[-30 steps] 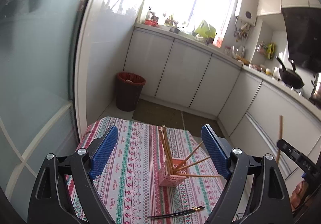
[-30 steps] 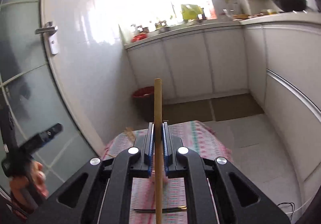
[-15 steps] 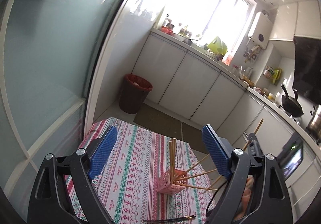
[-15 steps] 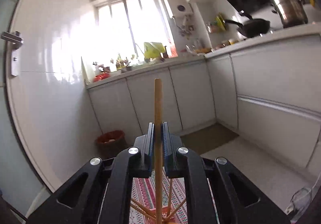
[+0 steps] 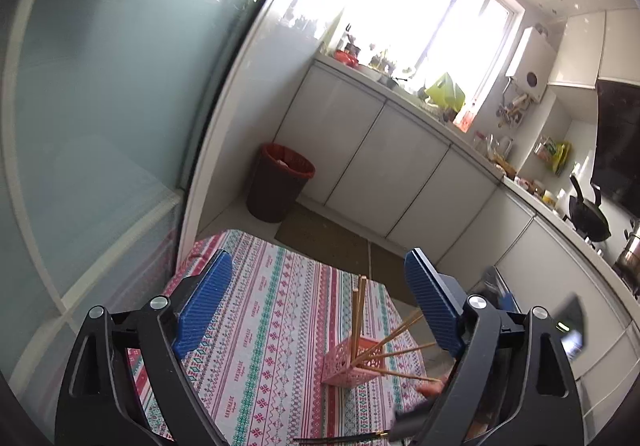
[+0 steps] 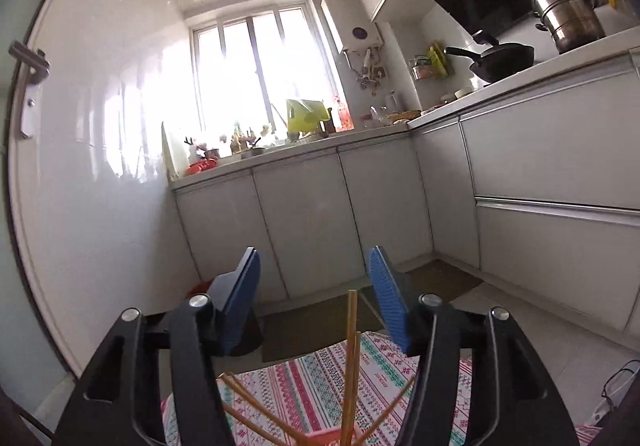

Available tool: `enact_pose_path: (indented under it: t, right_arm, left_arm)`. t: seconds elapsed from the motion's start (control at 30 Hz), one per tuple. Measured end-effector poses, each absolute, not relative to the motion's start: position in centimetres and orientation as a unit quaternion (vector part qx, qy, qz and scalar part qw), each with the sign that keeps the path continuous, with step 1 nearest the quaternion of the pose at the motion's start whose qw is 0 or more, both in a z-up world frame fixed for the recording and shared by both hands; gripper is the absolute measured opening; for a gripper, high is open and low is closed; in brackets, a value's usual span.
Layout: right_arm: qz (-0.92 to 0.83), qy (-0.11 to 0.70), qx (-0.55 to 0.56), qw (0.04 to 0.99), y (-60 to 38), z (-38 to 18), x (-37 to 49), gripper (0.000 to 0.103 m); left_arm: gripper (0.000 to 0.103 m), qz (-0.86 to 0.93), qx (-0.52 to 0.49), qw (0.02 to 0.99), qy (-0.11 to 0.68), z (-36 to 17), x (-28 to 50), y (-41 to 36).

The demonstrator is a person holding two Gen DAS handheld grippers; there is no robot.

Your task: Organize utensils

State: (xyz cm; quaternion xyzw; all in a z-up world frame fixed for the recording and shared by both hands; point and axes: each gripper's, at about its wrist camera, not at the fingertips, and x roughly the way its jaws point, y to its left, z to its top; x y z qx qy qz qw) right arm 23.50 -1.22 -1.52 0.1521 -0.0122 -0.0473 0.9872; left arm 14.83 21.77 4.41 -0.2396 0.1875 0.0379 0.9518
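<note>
Our right hand-held gripper (image 6: 314, 294) is opening; a wooden chopstick (image 6: 350, 346) stands free between its jaws. Left hand-held gripper (image 5: 318, 306) gapes empty above the pink holder (image 5: 352, 362).

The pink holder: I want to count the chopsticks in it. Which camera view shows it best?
The left wrist view: the pink holder stands whole on the tablecloth, its chopsticks fanning out. The right wrist view catches only its rim at the bottom edge, with chopsticks rising from it.

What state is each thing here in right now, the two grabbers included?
Left gripper: open, empty.
Right gripper: jaws opening, pads clear of the upright chopstick.
Pink holder: upright on the tablecloth, holding wooden chopsticks.
Dark chopsticks: lying flat on the cloth.
Red bin: uncovered.
</note>
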Motion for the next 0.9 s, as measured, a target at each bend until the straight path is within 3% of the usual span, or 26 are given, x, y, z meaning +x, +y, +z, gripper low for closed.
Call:
enact_pose_path:
  t: [0.03,0.1,0.2,0.3,0.6,0.73,0.9]
  right_arm:
    - [-0.044,-0.014,0.152,0.987,-1.5,-1.1,22.5,0.064]
    - [-0.036,-0.023,0.159,0.986,-2.6,-0.2,20.0,0.083]
    - [-0.020,-0.018,0.158,0.987,-5.0,1.3,16.4,0.084]
    - [-0.010,0.018,0.159,0.987,-7.2,1.6,14.1,0.093]
    - [-0.001,0.186,0.160,0.969,-14.3,-3.7,12.0,0.095]
    - [0.044,0.314,0.189,0.929,-17.6,-7.3,18.4,0.095]
    - [0.139,0.407,0.281,0.858,-21.2,-11.8,25.7,0.095]
  left_arm:
    - [0.085,0.038,-0.239,0.952,0.187,4.5,14.7,21.8]
    - [0.086,0.033,-0.235,0.953,0.188,4.7,14.3,21.5]
    - [0.088,0.020,-0.220,0.955,0.198,4.8,14.3,20.7]
    - [0.089,-0.003,-0.178,0.956,0.232,4.4,14.9,18.7]
    - [0.089,-0.053,-0.097,0.944,0.311,0.6,16.3,13.1]
    - [0.089,-0.056,-0.109,0.943,0.310,0.1,16.3,13.0]
    - [0.089,-0.048,-0.107,0.937,0.328,-1.2,17.7,12.6]
